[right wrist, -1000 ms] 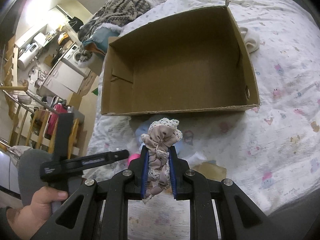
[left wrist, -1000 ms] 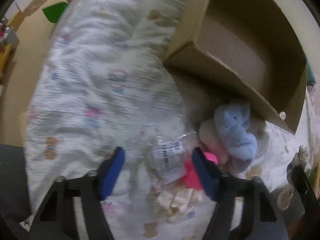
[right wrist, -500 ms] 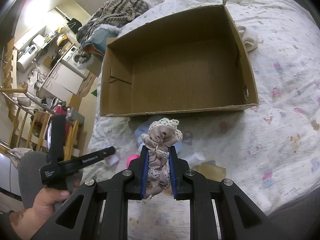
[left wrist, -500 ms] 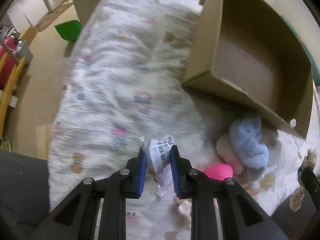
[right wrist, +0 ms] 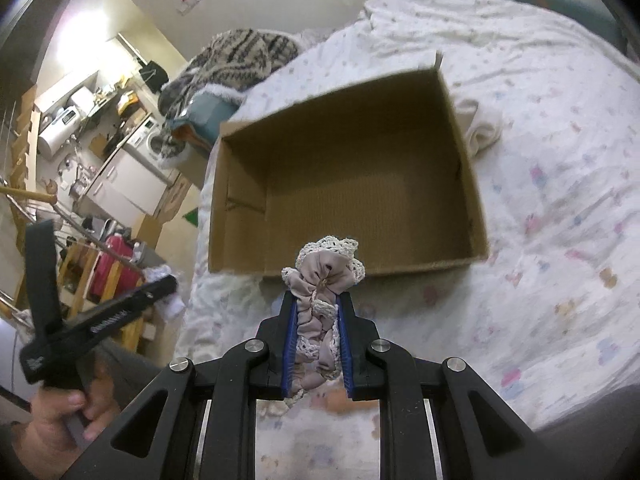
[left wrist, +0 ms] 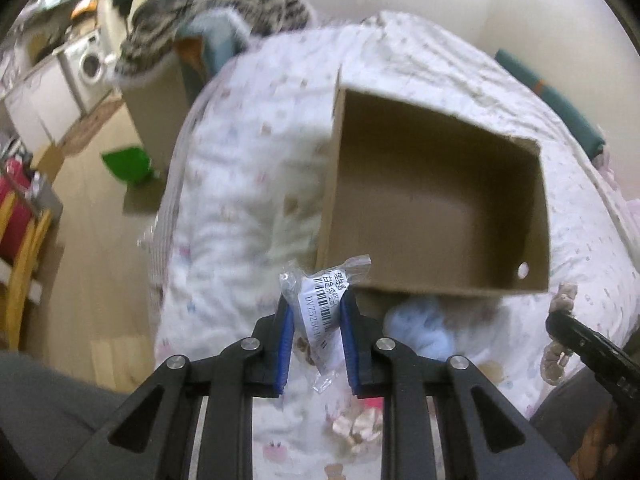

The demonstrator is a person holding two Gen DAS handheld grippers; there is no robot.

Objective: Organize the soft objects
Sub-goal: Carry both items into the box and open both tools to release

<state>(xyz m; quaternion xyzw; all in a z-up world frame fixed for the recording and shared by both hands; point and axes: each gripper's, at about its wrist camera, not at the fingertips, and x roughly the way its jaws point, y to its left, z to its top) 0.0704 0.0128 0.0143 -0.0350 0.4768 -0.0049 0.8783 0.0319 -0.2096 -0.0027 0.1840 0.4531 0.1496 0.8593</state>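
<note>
left gripper [left wrist: 316, 320] pinched a clear plastic packet [left wrist: 322, 300] with a barcode label, low centre. right gripper [right wrist: 318, 320] clamped a mauve lace-edged scrunchie [right wrist: 324, 280], below the cardboard box [right wrist: 468, 168].

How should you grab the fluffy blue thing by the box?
Probably from above, pinching the rounded middle of the fluffy blue thing. It lies on the bed tight against the cardboard box wall, so that side is blocked; its exact shape is blurred.
</note>
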